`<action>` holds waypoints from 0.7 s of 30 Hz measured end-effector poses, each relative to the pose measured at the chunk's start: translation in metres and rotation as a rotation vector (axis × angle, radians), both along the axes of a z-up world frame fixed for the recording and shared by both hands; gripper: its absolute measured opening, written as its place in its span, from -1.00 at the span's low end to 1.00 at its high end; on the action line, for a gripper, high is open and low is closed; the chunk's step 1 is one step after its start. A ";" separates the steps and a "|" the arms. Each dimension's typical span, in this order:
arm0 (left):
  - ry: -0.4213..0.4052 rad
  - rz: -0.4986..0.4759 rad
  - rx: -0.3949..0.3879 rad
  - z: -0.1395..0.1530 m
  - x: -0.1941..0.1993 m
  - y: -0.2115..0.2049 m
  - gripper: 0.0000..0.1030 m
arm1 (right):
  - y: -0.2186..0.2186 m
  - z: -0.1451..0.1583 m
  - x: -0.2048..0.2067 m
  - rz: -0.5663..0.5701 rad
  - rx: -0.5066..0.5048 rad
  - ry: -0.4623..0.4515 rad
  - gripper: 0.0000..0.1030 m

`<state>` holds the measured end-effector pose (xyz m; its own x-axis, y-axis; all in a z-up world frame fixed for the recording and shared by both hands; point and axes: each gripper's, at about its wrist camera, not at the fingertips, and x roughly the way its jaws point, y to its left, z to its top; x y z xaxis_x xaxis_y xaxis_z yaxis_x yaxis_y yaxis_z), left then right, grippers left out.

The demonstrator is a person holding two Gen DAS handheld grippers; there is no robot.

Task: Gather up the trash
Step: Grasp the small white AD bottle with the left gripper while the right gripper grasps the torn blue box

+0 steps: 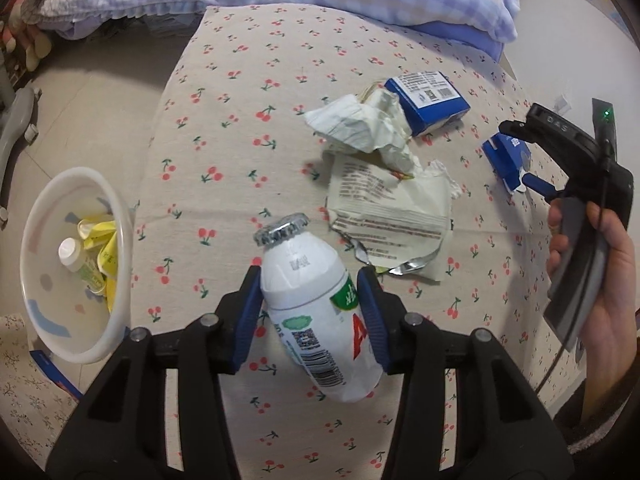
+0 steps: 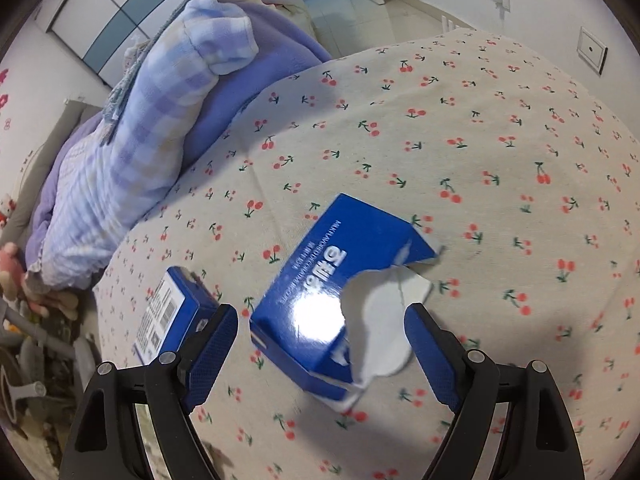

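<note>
Between the left gripper's pads, a white bottle sits clamped.

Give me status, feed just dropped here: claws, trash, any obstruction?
Left claw shut on white bottle. Right claw open around torn blue carton. Bin left of bottle, path unobstructed.

Read "DAS" in raised letters on the black body of the right tongs, seen from the left wrist. Made out a large red "A", a green label patch with white characters, a barcode and a QR code on the white bottle. Found "MILK FLAVORED" in small white capitals, beside large white Korean characters too blurred to read, on the torn blue carton. Spotted a barcode and small illegible print on the blue box.
</note>
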<state>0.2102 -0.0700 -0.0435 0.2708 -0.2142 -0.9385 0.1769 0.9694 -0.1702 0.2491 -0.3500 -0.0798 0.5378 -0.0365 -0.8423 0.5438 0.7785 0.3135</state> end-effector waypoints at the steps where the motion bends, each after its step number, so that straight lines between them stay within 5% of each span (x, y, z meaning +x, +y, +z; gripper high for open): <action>1: 0.006 -0.002 0.003 -0.002 0.000 -0.002 -0.04 | 0.001 -0.002 0.002 -0.003 -0.010 0.003 0.69; 7: 0.046 -0.007 0.027 -0.017 0.001 -0.005 -0.04 | 0.016 -0.008 0.010 0.031 -0.166 0.057 0.70; 10: 0.097 0.008 0.012 -0.028 0.000 -0.004 -0.04 | 0.015 -0.007 0.007 0.066 -0.176 0.077 0.61; 13: 0.100 0.003 0.013 -0.028 -0.004 -0.005 -0.04 | 0.013 -0.002 0.002 0.126 -0.168 0.079 0.10; 21: 0.104 -0.037 0.020 -0.031 -0.021 -0.015 -0.12 | 0.017 0.001 -0.038 0.243 -0.118 0.148 0.07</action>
